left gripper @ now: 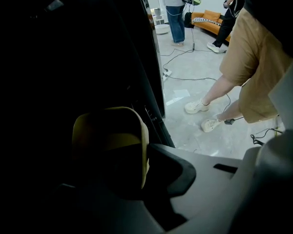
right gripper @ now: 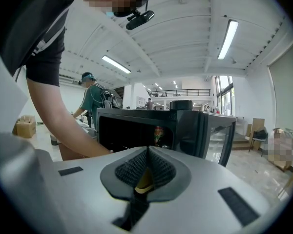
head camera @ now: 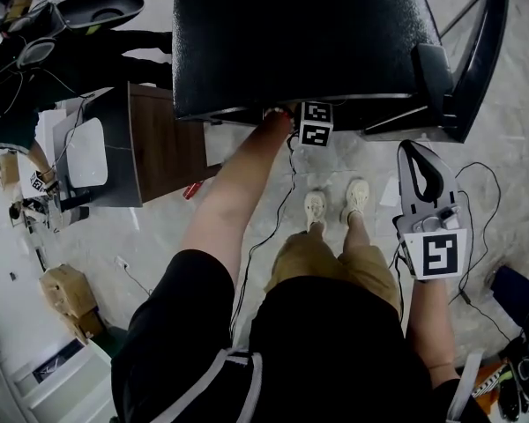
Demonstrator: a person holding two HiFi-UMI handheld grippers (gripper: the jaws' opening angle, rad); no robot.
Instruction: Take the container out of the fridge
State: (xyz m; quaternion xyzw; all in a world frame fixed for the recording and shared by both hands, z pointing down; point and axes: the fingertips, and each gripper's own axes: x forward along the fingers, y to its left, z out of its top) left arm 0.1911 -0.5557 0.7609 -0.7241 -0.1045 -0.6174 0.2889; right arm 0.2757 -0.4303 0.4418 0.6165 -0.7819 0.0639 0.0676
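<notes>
The black fridge [head camera: 300, 42] stands in front of me with its door [head camera: 476, 60] swung open to the right. My left arm reaches inside it; in the head view only that gripper's marker cube [head camera: 315, 123] shows at the fridge's edge. In the dark interior a yellow container [left gripper: 110, 135] sits between the jaws of my left gripper [left gripper: 122, 167]. The right pad [left gripper: 178, 172] presses its side, while the left jaw is lost in shadow. My right gripper [head camera: 419, 157] hangs outside, below the door, with jaws shut and empty [right gripper: 147, 155].
A brown cabinet [head camera: 163, 148] stands left of the fridge, and a cardboard box [head camera: 66, 293] lies on the floor further left. Cables [head camera: 273, 227] trail over the floor by my feet [head camera: 335, 203]. Other people [left gripper: 176, 9] and an orange sofa [left gripper: 210, 21] are behind.
</notes>
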